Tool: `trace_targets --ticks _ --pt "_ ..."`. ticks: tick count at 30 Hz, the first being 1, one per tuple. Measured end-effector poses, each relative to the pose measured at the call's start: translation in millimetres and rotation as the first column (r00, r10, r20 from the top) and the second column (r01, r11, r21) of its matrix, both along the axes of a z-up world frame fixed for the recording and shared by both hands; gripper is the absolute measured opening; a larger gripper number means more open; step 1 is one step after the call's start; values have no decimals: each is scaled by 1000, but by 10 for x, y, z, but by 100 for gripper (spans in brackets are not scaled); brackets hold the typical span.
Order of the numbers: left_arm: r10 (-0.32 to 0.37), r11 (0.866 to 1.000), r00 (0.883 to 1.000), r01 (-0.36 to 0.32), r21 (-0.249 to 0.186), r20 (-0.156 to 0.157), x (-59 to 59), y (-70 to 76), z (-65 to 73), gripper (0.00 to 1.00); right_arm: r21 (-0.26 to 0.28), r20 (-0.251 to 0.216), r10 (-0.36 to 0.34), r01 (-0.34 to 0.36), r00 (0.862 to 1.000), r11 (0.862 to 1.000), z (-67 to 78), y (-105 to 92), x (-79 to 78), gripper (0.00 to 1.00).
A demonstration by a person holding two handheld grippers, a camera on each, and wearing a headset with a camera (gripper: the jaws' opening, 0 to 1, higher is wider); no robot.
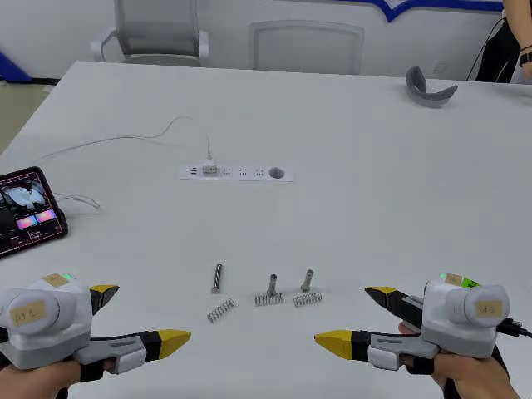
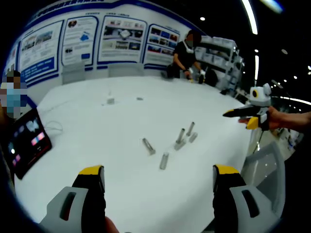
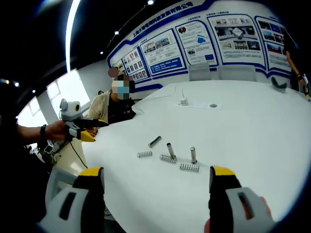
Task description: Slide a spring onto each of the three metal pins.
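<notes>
Three metal pins sit near the table's front edge. The left pin [image 1: 217,277] [image 3: 155,141] lies flat, while the middle pin [image 1: 272,284] [image 2: 180,135] and the right pin [image 1: 307,279] [image 3: 193,154] stand upright. Three loose springs lie just in front of them: the left spring [image 1: 220,310], the middle spring [image 1: 268,298] and the right spring [image 1: 307,298]. My left gripper [image 1: 139,316] [image 2: 158,171] is open and empty at the front left. My right gripper [image 1: 357,316] [image 3: 155,171] is open and empty at the front right. Both are short of the springs.
A white power strip [image 1: 235,172] with a plugged cable lies mid-table. A tablet [image 1: 25,208] leans at the left edge. A grey curved object [image 1: 431,90] rests at the far right. Chairs [image 1: 307,46] stand behind the table. A person [image 2: 187,53] stands at the far side.
</notes>
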State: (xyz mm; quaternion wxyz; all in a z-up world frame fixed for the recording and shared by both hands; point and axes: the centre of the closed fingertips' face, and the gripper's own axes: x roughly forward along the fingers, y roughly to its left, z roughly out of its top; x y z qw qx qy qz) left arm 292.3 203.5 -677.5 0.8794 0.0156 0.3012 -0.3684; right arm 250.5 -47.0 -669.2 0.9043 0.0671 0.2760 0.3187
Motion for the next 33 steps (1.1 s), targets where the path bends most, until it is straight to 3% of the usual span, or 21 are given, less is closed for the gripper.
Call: trace_targets --ticks 12,33 --pt "-4 1000 1000 4 11 -12 173 -46 -74 90 -16 -13 -11 11 1000 1000 -39 -45 -64 92" --pt "-53 998 998 54 27 -25 360 -251 -123 86 -13 -31 -34 33 999 999 -105 -89 -129 94"
